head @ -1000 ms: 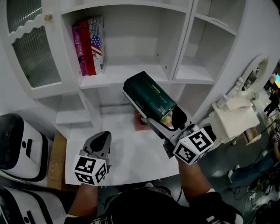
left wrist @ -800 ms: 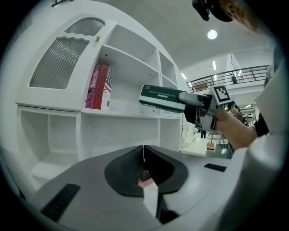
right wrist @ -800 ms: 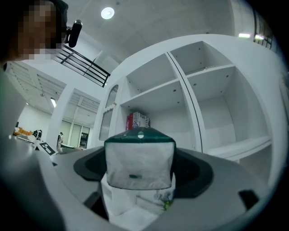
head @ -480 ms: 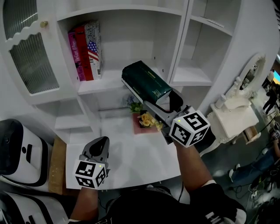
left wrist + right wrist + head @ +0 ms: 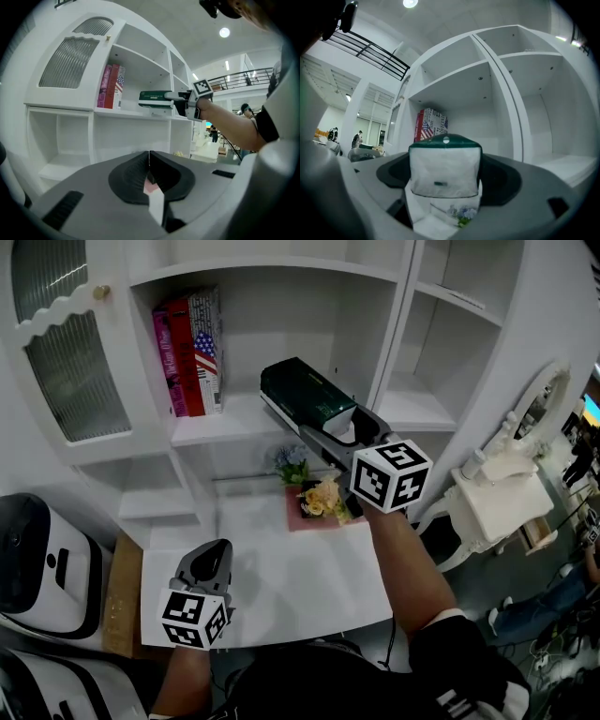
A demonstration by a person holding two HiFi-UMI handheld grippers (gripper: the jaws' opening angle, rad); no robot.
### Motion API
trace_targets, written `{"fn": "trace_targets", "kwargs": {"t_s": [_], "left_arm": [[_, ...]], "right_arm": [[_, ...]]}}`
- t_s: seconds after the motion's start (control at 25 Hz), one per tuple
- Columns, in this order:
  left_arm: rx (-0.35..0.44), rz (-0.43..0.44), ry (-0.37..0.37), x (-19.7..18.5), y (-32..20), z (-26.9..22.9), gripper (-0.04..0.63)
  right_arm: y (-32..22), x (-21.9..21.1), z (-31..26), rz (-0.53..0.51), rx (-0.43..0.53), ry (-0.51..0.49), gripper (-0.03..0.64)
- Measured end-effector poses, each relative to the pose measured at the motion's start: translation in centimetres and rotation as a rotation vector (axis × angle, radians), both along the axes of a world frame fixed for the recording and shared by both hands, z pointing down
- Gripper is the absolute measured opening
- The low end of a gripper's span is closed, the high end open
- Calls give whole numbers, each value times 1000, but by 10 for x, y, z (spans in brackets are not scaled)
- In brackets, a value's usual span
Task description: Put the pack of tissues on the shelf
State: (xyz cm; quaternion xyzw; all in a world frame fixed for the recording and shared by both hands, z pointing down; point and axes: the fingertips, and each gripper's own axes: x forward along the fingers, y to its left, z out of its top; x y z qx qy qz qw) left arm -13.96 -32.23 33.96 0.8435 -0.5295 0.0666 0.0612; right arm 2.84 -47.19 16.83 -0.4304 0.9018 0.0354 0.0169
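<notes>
The dark green plastic pack of tissues was pinched by the jaws of the right gripper. It was held in the air at the front of the white wooden shelf, right of the red and pink books. The placing step was judged to be in hand. Next, the pack would need to be pushed in, lowered flat and let go. The left gripper was pressed together on nothing, low over the white table.

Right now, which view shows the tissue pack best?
Head view: the tissue pack shows full length, clamped in the right gripper near the shelf. Left gripper view shows it small, side-on; right gripper view shows only its near end.
</notes>
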Motion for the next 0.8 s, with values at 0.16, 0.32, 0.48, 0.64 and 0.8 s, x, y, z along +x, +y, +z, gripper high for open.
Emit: {"fn": "trace_targets", "kwargs": {"t_s": [0.16,0.32,0.48,0.64,0.8], "left_arm": [[-4,3,4,1,3,3,17],[-12,1,9,-1,7,7,17],[-17,-7,16,-4,12,12,17],[-26,-19,23,-11,17,16,17],[-36,-30,33,-16,20,20,17]], "right_arm": [[-19,-11,-2,11,-13,33,431],[-38,-23,-1,30,-25,67,431],[-52,-30,4,41,-58,67,431],[-66,-36,6,57,-88,63,431],[-78,-40,4,83,-106,72,431]]}}
